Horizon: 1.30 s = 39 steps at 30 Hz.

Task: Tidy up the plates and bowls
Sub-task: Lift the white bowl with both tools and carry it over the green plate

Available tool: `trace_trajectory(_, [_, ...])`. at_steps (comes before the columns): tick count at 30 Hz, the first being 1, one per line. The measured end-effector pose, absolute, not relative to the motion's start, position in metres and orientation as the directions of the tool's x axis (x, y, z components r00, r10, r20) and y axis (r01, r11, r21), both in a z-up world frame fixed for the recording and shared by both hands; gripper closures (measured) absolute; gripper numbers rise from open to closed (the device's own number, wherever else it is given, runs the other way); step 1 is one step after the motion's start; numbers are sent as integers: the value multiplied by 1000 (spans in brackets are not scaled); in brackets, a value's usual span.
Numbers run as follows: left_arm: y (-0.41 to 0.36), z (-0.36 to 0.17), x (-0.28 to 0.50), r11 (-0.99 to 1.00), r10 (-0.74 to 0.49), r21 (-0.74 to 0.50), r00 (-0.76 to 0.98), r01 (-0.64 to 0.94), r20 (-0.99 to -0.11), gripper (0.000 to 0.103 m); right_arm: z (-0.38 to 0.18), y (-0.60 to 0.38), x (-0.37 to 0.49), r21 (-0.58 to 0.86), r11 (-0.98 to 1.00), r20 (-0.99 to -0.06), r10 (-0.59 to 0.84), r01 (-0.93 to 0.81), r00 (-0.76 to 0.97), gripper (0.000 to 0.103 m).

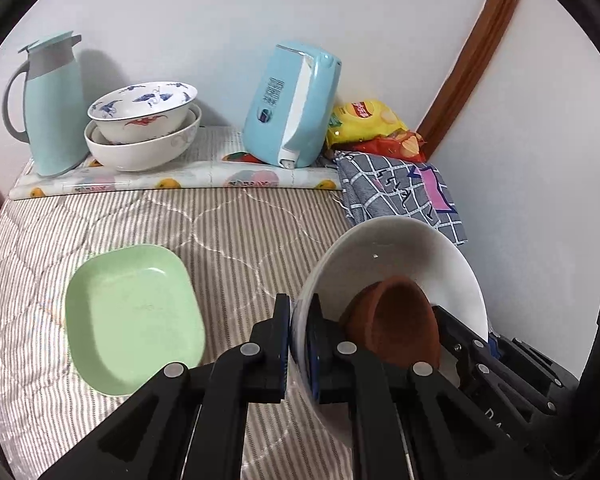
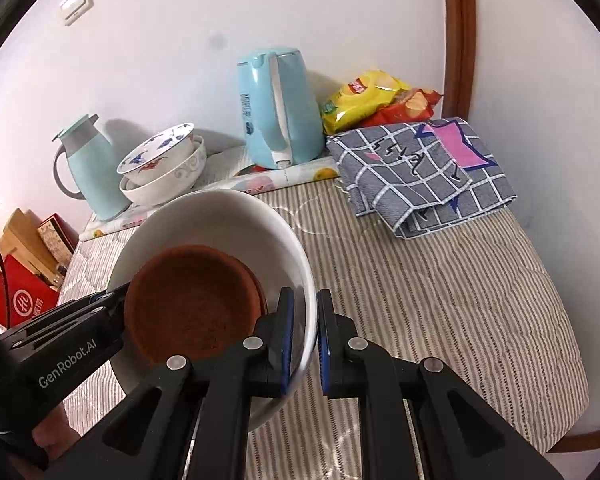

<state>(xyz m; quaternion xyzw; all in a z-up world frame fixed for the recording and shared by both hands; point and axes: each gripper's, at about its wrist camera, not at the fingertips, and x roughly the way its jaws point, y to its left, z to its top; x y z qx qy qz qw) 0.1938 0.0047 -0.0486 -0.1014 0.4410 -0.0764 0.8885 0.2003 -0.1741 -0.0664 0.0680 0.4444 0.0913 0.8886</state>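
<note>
A large white bowl with a small brown bowl inside is held above the striped cloth between both grippers. My left gripper is shut on the white bowl's left rim. My right gripper is shut on its right rim; the brown bowl shows there too. A light green square plate lies on the cloth left of the left gripper. Two stacked patterned bowls stand at the back left.
At the back stand a pale blue thermos jug, a blue electric kettle and crisp bags. A folded checked cloth lies at the right. Boxes sit on the floor left.
</note>
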Motion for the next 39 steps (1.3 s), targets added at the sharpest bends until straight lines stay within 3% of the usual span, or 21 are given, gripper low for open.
trace_trajectory(39, [133, -62, 199, 962, -122, -243, 606, -122, -786, 95, -79, -52, 222, 232, 940, -782, 333, -249, 527, 93])
